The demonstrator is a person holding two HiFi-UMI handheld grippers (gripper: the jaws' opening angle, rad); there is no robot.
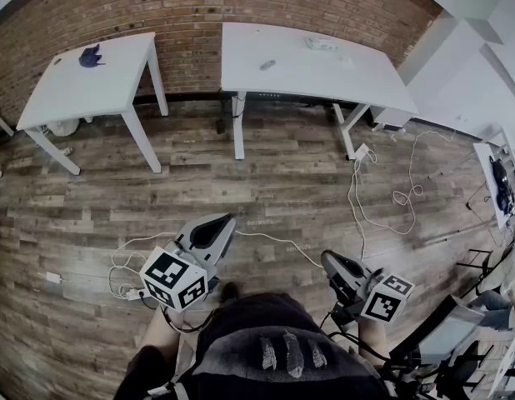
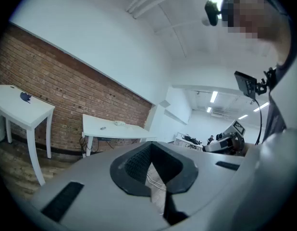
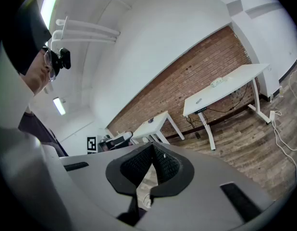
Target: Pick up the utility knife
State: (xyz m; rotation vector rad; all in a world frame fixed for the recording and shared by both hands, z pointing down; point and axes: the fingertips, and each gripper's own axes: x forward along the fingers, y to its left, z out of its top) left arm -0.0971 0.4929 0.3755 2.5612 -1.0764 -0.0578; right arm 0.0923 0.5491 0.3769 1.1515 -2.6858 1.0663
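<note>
A small grey object (image 1: 267, 65), too small to tell for certain as the utility knife, lies on the right white table (image 1: 324, 77) by the brick wall. It also shows in the left gripper view (image 2: 103, 127) and the right gripper view (image 3: 198, 100). My left gripper (image 1: 223, 222) is held low in front of the person, far from that table, its jaws shut and empty (image 2: 151, 147). My right gripper (image 1: 329, 258) hangs at the same distance, likewise shut with nothing in it (image 3: 152, 149).
A second white table (image 1: 82, 86) at the left carries a dark blue thing (image 1: 91, 55). A white item (image 1: 321, 43) lies at the right table's far edge. White cables (image 1: 382, 194) and a power strip (image 1: 362, 151) lie on the wood floor.
</note>
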